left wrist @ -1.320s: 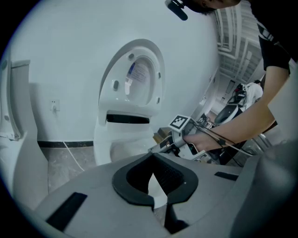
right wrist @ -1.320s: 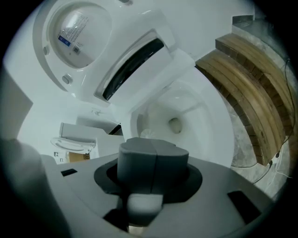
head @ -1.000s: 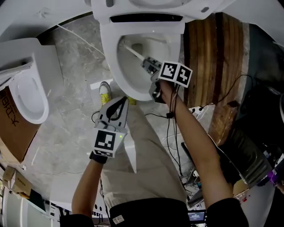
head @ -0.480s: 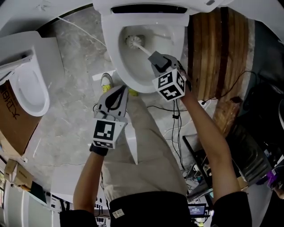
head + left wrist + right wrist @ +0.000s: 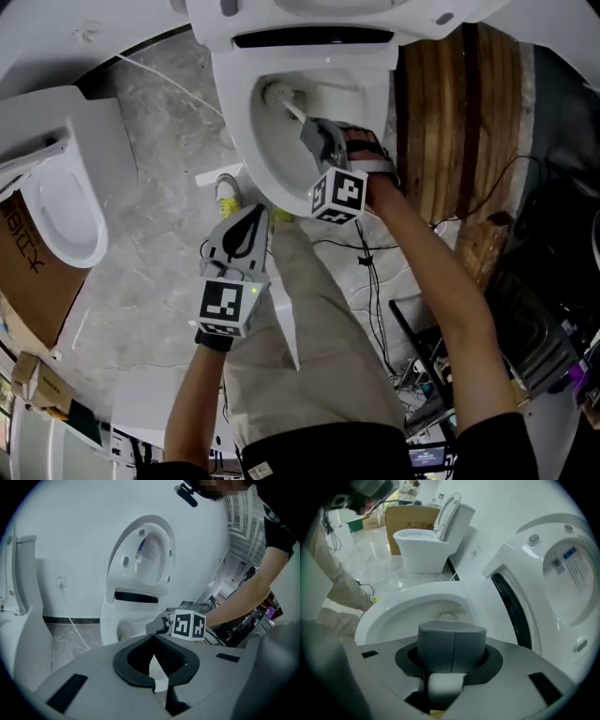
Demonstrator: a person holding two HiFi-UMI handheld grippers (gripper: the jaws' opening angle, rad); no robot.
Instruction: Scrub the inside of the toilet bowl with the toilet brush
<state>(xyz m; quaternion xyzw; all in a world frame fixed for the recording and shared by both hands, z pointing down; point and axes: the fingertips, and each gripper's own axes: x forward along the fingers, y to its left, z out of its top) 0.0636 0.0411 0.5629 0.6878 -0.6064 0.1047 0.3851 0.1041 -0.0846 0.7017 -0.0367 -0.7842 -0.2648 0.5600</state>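
The white toilet bowl point(image 5: 236, 131) stands open at the top of the head view, lid up. A white toilet brush point(image 5: 277, 93) has its bristle head against the bowl's far-left inner wall. My right gripper point(image 5: 315, 133) is shut on the brush's handle, just over the bowl's right rim. In the right gripper view the grey pads point(image 5: 453, 641) are pressed together, and the brush head point(image 5: 447, 617) shows beyond them inside the bowl point(image 5: 389, 609). My left gripper point(image 5: 251, 217) hangs shut with nothing in it, below the bowl above the person's trouser leg. Its dark pads point(image 5: 140, 665) frame the bowl point(image 5: 110, 623).
A second white toilet point(image 5: 58, 192) stands at the left with a cardboard box point(image 5: 21, 281) beside it. A wooden panel point(image 5: 452, 141) rises right of the bowl. Cables point(image 5: 373, 267) and electronics lie on the floor at the lower right. The person's legs point(image 5: 314, 356) fill the middle.
The brush head has gone from the bowl's middle to its far-left wall. My right gripper swung with it, its marker cube turning. The left gripper has hardly moved.
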